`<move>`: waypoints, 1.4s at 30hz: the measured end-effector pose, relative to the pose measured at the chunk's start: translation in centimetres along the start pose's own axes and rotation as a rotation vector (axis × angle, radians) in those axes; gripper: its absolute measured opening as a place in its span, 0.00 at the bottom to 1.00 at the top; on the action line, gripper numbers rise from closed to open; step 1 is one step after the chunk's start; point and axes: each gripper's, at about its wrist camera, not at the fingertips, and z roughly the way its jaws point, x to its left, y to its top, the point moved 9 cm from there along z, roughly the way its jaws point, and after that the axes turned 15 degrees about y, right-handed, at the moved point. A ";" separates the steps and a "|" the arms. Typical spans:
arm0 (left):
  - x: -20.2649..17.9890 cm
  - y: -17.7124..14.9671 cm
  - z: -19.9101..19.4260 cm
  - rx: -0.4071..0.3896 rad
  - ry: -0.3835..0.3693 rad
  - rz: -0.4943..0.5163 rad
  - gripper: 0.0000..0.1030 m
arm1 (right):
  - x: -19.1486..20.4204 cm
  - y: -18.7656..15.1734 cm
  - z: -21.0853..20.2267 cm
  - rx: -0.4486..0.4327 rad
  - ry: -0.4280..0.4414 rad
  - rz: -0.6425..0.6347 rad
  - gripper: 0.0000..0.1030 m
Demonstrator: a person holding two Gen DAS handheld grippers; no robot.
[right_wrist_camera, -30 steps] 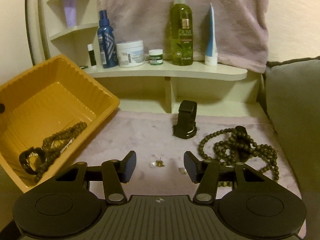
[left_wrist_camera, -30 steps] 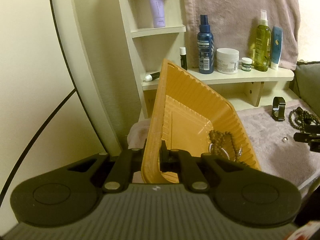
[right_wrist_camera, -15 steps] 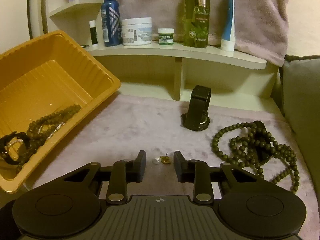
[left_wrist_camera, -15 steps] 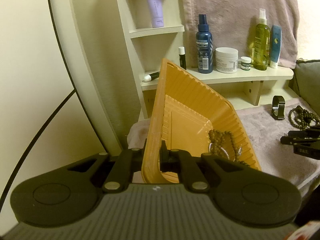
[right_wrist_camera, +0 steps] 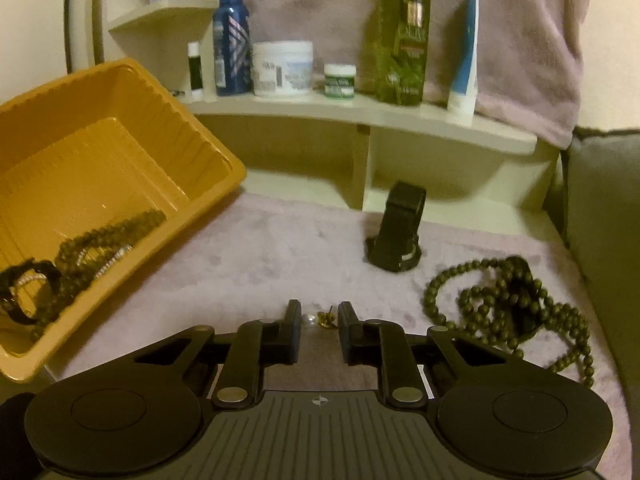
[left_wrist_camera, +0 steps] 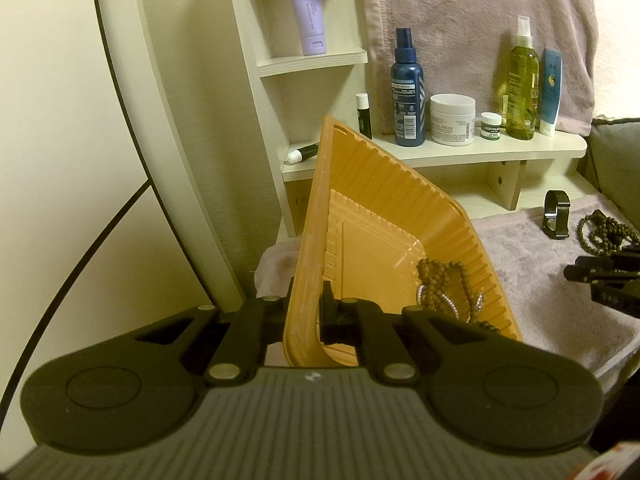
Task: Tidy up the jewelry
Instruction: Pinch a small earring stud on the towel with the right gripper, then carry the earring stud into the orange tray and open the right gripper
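Observation:
My left gripper (left_wrist_camera: 308,300) is shut on the near rim of the orange tray (left_wrist_camera: 320,200), which is held tilted up. Brown bead bracelets (left_wrist_camera: 440,280) and a silvery chain lie in its low corner. In the right wrist view the tray (right_wrist_camera: 224,184) is at the left with the bracelets (right_wrist_camera: 108,240) inside. My right gripper (right_wrist_camera: 319,312) sits low on the mauve mat, its jaws closing around a small pearl-and-gold earring (right_wrist_camera: 325,319); a gap still shows beside each pad. A long bead necklace (right_wrist_camera: 512,300) lies to the right.
A black watch (right_wrist_camera: 396,236) stands on the mat (right_wrist_camera: 280,248) behind the earring. The pale shelf (right_wrist_camera: 360,112) carries a blue bottle (right_wrist_camera: 232,40), a white jar (right_wrist_camera: 282,68), a green bottle (right_wrist_camera: 404,32) and tubes. A grey cushion (right_wrist_camera: 600,200) borders the right.
The right gripper has come forward and down over the earring and its jaws have narrowed around it. The left gripper and the tray have not moved.

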 end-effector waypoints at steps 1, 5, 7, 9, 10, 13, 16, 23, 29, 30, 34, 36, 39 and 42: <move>0.0 0.0 0.0 0.000 0.000 0.000 0.06 | 0.3 0.4 -0.2 -0.009 0.006 -0.003 0.19; 0.0 0.0 0.0 0.000 -0.001 0.000 0.06 | 2.0 2.4 -0.8 -0.046 0.051 -0.009 0.19; 0.0 0.0 0.0 0.001 -0.001 -0.001 0.06 | 3.3 3.5 -1.0 -0.068 0.087 -0.008 0.19; 0.0 0.0 0.0 0.001 0.000 -0.002 0.06 | 4.9 4.6 -1.1 -0.084 0.132 -0.012 0.19; 0.0 0.0 0.0 0.001 -0.001 -0.003 0.06 | 5.7 5.0 -0.9 -0.085 0.152 -0.020 0.19; 0.0 0.0 -0.1 0.000 -0.002 -0.004 0.06 | 8.3 6.0 -0.3 -0.084 0.225 -0.048 0.19; 0.0 0.0 -0.1 0.000 -0.003 -0.006 0.06 | 10.8 6.6 0.5 -0.074 0.286 -0.082 0.19; 0.0 0.1 0.0 -0.002 -0.004 -0.009 0.06 | 13.4 6.2 3.3 -0.019 0.338 -0.117 0.19; 0.1 0.1 0.1 0.000 -0.005 -0.013 0.06 | 13.9 5.6 4.1 -0.001 0.348 -0.115 0.19; 0.1 0.1 0.1 0.000 -0.005 -0.013 0.06 | 13.9 5.6 4.0 -0.002 0.351 -0.116 0.19; 0.1 0.1 0.1 0.000 -0.004 -0.014 0.06 | 14.2 5.8 3.9 -0.010 0.380 -0.110 0.19; 0.1 0.1 0.1 0.000 -0.005 -0.014 0.06 | 14.3 5.9 3.9 -0.013 0.379 -0.110 0.37; 0.1 0.1 0.1 -0.002 -0.004 -0.012 0.06 | 14.0 6.2 3.3 -0.044 0.366 -0.100 0.61; 0.1 0.1 0.1 -0.001 -0.003 -0.012 0.06 | 13.3 6.2 3.0 -0.045 0.335 -0.090 0.61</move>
